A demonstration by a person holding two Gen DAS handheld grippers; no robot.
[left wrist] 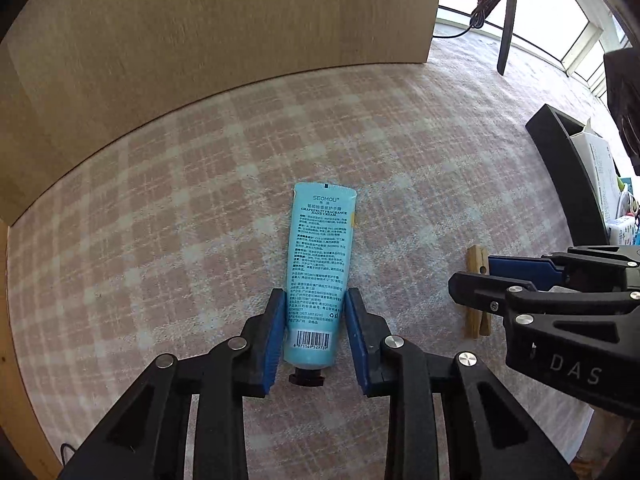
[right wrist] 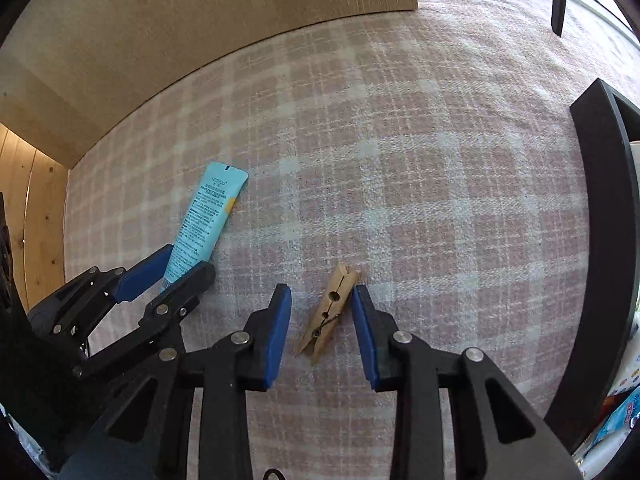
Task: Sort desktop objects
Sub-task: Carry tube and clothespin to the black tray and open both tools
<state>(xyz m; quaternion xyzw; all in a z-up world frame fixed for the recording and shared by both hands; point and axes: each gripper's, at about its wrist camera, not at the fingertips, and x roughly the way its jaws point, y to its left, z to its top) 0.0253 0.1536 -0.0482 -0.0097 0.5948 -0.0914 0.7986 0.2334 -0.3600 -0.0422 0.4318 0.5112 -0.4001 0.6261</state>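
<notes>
On my left camera I have the left tool [left wrist: 316, 336] straddling the lower end of a turquoise hand cream tube [left wrist: 320, 264], which lies flat on the pink checked cloth [left wrist: 200, 220] covering the surface, its dark cap [left wrist: 306, 378] toward me and its crimped end pointing away. The blue pads [left wrist: 274, 344] sit right against the tube's two sides just above the cap; the left pad looks to be touching, the right one shows perhaps a sliver of gap, so I cannot tell whether the tube is truly clamped. On my right camera the right tool [right wrist: 322, 332] points down over a wooden clothespin [right wrist: 328, 312] lying at a slant on the cloth; its right pad [right wrist: 366, 336] meets the clothespin's upper end, while the left pad stands clear of it, so the jaws are apart around the pin and not gripping it. The tube [right wrist: 206, 220] lies to the left in that view with the left tool [right wrist: 176, 268] on its near end. A black-walled bin [left wrist: 568, 168] with packets inside stands at the right edge, and a light wooden panel [left wrist: 220, 40] rises behind the cloth.
</notes>
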